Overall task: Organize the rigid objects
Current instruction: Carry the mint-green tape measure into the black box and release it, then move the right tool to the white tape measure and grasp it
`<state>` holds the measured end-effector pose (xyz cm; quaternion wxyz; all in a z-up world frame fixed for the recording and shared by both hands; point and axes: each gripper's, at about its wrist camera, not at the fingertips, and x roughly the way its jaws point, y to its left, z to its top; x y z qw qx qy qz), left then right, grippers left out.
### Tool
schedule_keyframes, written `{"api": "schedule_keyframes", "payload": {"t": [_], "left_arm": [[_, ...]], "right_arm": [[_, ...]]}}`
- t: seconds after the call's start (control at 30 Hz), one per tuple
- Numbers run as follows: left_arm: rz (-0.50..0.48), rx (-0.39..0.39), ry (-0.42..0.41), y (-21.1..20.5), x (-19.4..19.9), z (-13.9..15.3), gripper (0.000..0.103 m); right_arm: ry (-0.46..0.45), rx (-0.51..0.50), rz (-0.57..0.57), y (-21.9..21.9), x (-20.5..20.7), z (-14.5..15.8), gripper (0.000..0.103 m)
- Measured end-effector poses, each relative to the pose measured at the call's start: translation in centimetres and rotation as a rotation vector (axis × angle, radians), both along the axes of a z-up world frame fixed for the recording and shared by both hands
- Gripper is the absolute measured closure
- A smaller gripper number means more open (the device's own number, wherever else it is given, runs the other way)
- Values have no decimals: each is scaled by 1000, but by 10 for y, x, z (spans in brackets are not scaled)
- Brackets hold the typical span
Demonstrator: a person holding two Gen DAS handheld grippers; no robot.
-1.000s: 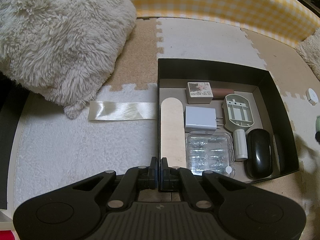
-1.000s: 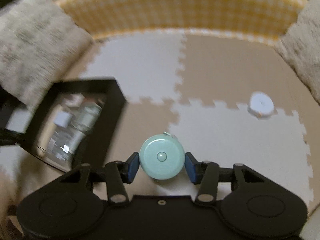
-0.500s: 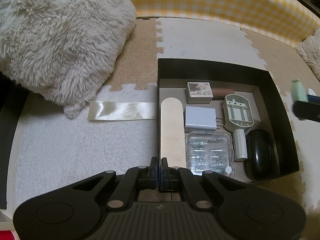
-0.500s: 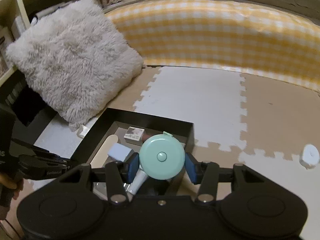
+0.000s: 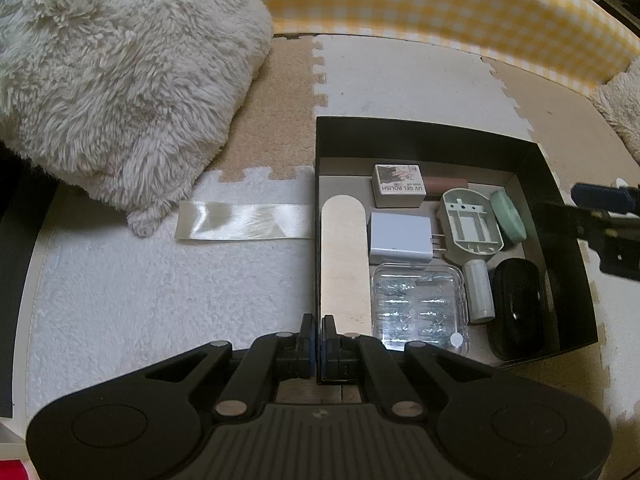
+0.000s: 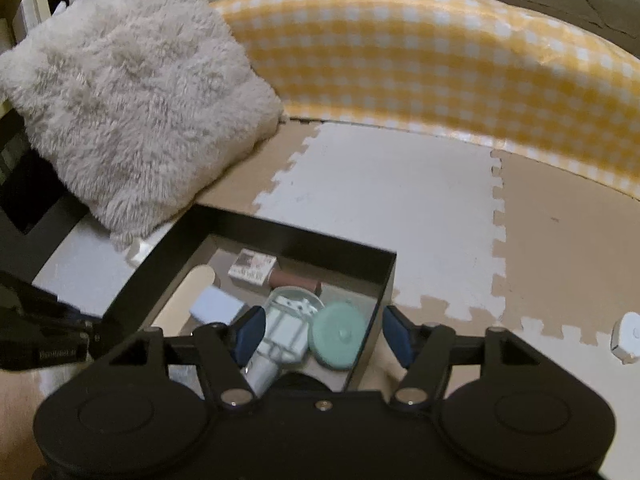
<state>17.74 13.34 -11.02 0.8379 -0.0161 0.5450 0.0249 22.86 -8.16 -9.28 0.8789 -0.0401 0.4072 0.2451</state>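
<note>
A mint-green round tape measure (image 5: 508, 216) (image 6: 340, 336) lies inside the black box (image 5: 400, 132) (image 6: 280, 236), at its far right, leaning beside a grey plastic shell (image 5: 470, 222). My right gripper (image 6: 324, 334) hangs over that corner. Its jaws are opening, and the blue pads (image 6: 250, 332) stand clear of the tape measure on both sides. In the left wrist view it (image 5: 600, 216) enters from the right edge. My left gripper (image 5: 318, 340) is shut, and the box's thin near-left wall runs in between its fingers.
The box also holds a nail file (image 5: 344, 260), a white charger (image 5: 400, 238), a gel polish carton (image 5: 398, 190), a clear case (image 5: 418, 304) and a black mouse (image 5: 518, 308). A satin ribbon (image 5: 244, 222), a fluffy pillow (image 5: 112, 80) and a white puck (image 6: 626, 336) lie around it.
The right gripper swung left from the open mat to above the box with the tape measure. Its jaws have since spread, and the tape measure now lies in the box. The left gripper stayed still.
</note>
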Motion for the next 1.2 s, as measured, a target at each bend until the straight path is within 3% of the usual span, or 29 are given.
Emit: {"api": "schedule_keyframes", "payload": {"t": [0.47, 0.77, 0.83, 0.87, 0.9, 0.97, 1.2], "left_arm": [[0, 0, 0, 0, 0, 0, 101], [0, 0, 0, 0, 0, 0, 101], [1, -2, 0, 1, 0, 0, 101], [0, -2, 0, 0, 0, 0, 101], [0, -1, 0, 0, 0, 0, 101], [0, -1, 0, 0, 0, 0, 101], [0, -1, 1, 0, 0, 0, 101]], "right_arm": [[54, 26, 2, -14, -20, 10, 37], [54, 35, 8, -19, -27, 20, 26], [44, 42, 14, -21, -29, 24, 23], [36, 42, 12, -23, -29, 27, 16], [23, 36, 1, -25, -29, 30, 8], [-24, 31, -27, -34, -28, 36, 3], [-86, -17, -176, -75, -6, 38, 0]]}}
